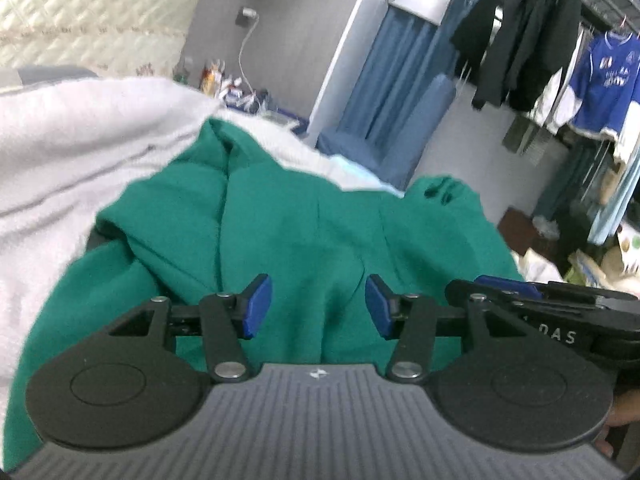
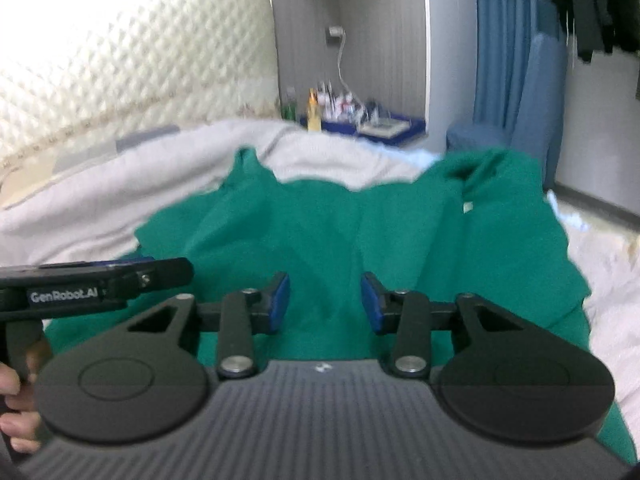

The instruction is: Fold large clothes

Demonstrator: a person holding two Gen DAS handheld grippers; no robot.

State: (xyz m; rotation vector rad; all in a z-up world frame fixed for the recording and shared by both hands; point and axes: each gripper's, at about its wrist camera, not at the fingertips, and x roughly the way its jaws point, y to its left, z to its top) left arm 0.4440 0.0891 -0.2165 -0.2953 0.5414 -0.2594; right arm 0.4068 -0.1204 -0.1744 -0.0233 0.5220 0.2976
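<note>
1. Our left claw (image 1: 318, 306) hangs with its blue pads apart and nothing between them, just over the green garment (image 1: 280, 232).
2. The green garment lies rumpled on the bed's white blanket (image 1: 60, 152), spreading away toward the far side.
3. Our right claw (image 2: 325, 302) is likewise spread wide and holding nothing, just right of the left one.

Matt green cloth garment (image 1: 304, 232)
</note>
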